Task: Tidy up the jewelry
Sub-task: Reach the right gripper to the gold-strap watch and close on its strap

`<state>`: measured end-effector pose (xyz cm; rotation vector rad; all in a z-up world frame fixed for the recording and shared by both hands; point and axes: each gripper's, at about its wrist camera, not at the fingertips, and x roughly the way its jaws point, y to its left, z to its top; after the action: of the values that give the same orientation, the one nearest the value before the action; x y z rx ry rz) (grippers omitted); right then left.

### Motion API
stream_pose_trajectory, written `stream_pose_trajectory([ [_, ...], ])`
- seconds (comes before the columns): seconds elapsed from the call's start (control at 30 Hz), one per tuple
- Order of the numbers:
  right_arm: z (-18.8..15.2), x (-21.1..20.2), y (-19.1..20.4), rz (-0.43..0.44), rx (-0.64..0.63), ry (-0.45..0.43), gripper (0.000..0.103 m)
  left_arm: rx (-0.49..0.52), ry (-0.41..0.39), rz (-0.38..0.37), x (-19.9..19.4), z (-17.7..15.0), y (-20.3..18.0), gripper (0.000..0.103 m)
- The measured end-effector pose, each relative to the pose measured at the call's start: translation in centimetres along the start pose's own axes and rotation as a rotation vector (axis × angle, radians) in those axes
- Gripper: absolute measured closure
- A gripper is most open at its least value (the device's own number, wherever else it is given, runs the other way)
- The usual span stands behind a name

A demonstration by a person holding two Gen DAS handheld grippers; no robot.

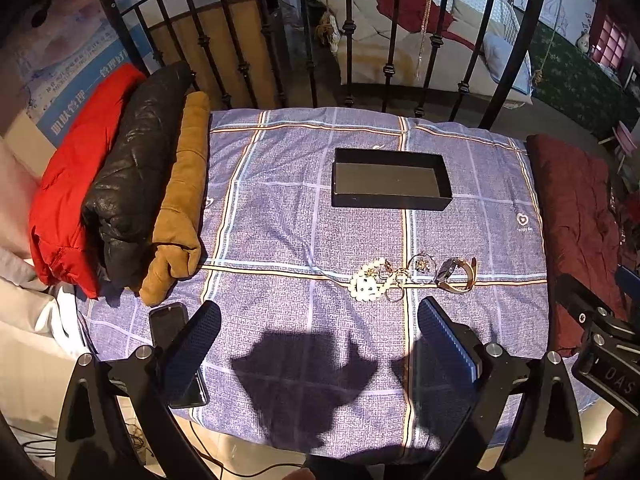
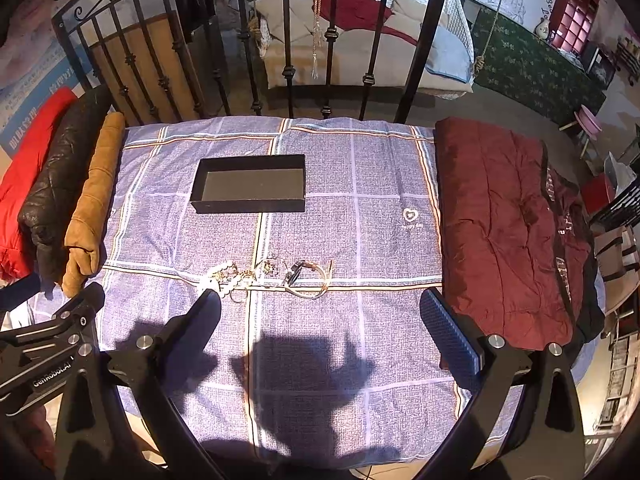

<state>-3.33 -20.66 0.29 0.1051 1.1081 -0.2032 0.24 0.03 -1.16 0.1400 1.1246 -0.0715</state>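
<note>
Above the near edge of the plaid blanket [image 1: 280,208], I hold my left gripper [image 1: 320,344] and right gripper [image 2: 320,332] side by side, both spread wide and empty. Just ahead lies the jewelry pile [image 1: 412,278]; the black box [image 1: 390,180] sits farther beyond. "GenRobot.AI" marks my left gripper's side.
</note>
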Motion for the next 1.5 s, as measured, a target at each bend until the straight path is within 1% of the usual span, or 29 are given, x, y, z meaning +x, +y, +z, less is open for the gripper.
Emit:
stream_pose_trajectory([
  [0.1, -0.3, 1.0, -0.1, -0.001, 0.000, 0.012, 0.005, -0.002, 0.007, -0.006, 1.2, -0.4, 0.2, 0.006],
  [0.23, -0.9, 2.9, -0.4, 0.025, 0.004, 0.025, 0.005, 0.008, 0.014, -0.038, 3.7, -0.8, -0.2, 0.006],
  [0.33, -1.6, 5.3, -0.6, 0.032, 0.012, 0.042, 0.005, 0.038, 0.037, -0.065, 6.5, -1.1, -1.0, 0.006],
  [0.4, -2.0, 7.0, -0.7, 0.026, 0.011, 0.058, 0.005, 0.049, 0.053, -0.060, 8.6, -1.2, -1.5, 0.006],
  [0.5, -2.4, 9.8, -0.9, -0.001, 0.011, 0.064, 0.006, 0.038, 0.084, -0.058, 12.2, -1.2, -2.0, 0.006],
  [0.57, -2.6, 11.8, -1.1, -0.003, 0.016, 0.068, 0.016, 0.019, 0.097, -0.071, 14.3, -1.2, -2.2, 0.006],
  [0.6, -2.6, 12.7, -1.1, 0.000, 0.018, 0.073, 0.019, 0.011, 0.093, -0.077, 15.3, -1.1, -2.3, 0.007],
  [0.63, -2.7, 13.8, -1.2, 0.009, 0.020, 0.084, 0.027, 0.005, 0.084, -0.085, 16.1, -1.1, -2.4, 0.006],
  [0.67, -2.7, 14.7, -1.2, 0.019, 0.022, 0.092, 0.031, 0.004, 0.080, -0.083, 16.9, -1.1, -2.6, 0.007],
  [0.77, -3.0, 17.6, -1.3, 0.041, 0.042, 0.102, 0.031, 0.025, 0.079, -0.070, 19.3, -1.1, -3.3, 0.006],
  [0.87, -3.1, 19.9, -1.1, 0.038, 0.048, 0.105, 0.031, 0.054, 0.088, -0.053, 21.4, -1.7, -4.1, 0.007],
  [1.0, -3.5, 22.4, -0.5, 0.042, 0.041, 0.124, 0.031, 0.104, 0.107, -0.032, 23.4, -2.4, -4.9, 0.006],
  [1.03, -3.7, 22.9, -0.4, 0.037, 0.042, 0.129, 0.031, 0.101, 0.105, -0.030, 23.6, -2.5, -4.9, 0.005],
  [1.1, -4.1, 24.3, -0.3, 0.052, 0.054, 0.165, 0.039, 0.083, 0.107, -0.040, 23.6, -2.4, -4.6, 0.007],
  [1.13, -4.2, 24.5, -0.3, 0.041, 0.059, 0.168, 0.045, 0.078, 0.114, -0.038, 23.6, -2.3, -4.5, 0.011],
  [1.17, -4.1, 24.5, -0.4, 0.039, 0.061, 0.153, 0.062, 0.076, 0.117, -0.033, 23.6, -2.1, -4.4, 0.022],
  [1.2, -4.0, 24.3, -0.3, 0.057, 0.057, 0.142, 0.076, 0.081, 0.122, -0.029, 23.5, -1.9, -4.4, 0.027],
  [1.23, -3.9, 24.0, -0.3, 0.060, 0.055, 0.139, 0.089, 0.084, 0.124, -0.030, 23.3, -1.8, -4.3, 0.039],
  [1.27, -3.8, 23.8, -0.5, 0.060, 0.057, 0.139, 0.092, 0.089, 0.122, -0.036, 23.1, -1.6, -4.3, 0.053],
  [1.3, -3.7, 23.4, -0.6, 0.076, 0.063, 0.132, 0.093, 0.097, 0.122, -0.029, 23.0, -1.5, -4.4, 0.061],
  [1.33, -3.5, 23.0, -0.8, 0.083, 0.068, 0.123, 0.095, 0.097, 0.128, -0.041, 22.8, -1.3, -4.2, 0.071],
  [1.37, -3.4, 22.6, -0.8, 0.092, 0.068, 0.115, 0.095, 0.094, 0.140, -0.060, 22.7, -1.1, -4.1, 0.075],
  [1.5, -3.1, 20.6, -0.7, 0.105, 0.060, 0.082, 0.095, 0.034, 0.166, -0.184, 21.8, -0.5, -2.6, 0.075],
])
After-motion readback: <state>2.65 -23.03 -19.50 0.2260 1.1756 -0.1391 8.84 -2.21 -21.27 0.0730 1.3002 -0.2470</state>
